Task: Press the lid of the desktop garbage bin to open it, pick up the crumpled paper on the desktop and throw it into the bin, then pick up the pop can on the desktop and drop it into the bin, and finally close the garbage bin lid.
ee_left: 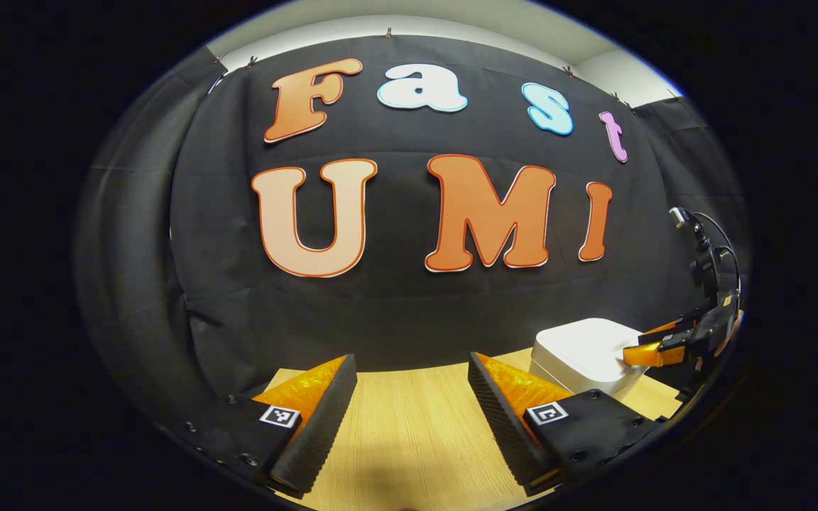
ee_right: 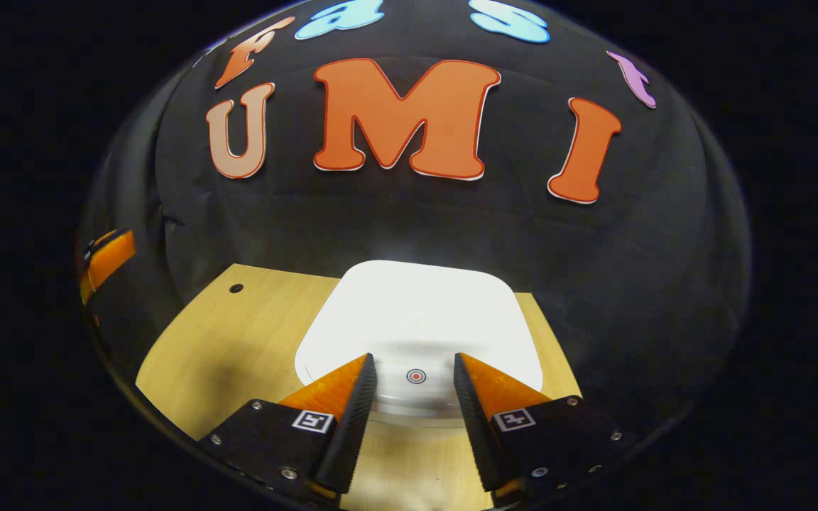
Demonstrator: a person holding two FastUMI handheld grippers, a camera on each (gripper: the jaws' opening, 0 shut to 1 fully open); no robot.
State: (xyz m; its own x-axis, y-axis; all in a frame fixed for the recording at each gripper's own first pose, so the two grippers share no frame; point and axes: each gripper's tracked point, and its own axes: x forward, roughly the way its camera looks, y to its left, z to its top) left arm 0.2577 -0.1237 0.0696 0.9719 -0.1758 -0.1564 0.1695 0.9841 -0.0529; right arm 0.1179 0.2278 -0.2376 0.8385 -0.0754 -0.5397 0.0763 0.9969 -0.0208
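Note:
The white desktop bin (ee_right: 420,319) stands on the wooden table with its lid down; a small red ring mark (ee_right: 416,376) sits near the lid's front edge. My right gripper (ee_right: 412,358) is open, its fingertips on either side of that mark just over the lid's near edge, with nothing between them. In the left gripper view the same bin (ee_left: 579,351) is at the right, with the right gripper (ee_left: 654,353) reaching over its lid. My left gripper (ee_left: 412,358) hangs open over bare table, left of the bin.
The wooden table (ee_left: 409,433) ends at the black cloth wall behind. A small dark hole (ee_right: 236,288) is in the tabletop left of the bin. The left gripper (ee_right: 107,259) shows at the far left edge of the right gripper view.

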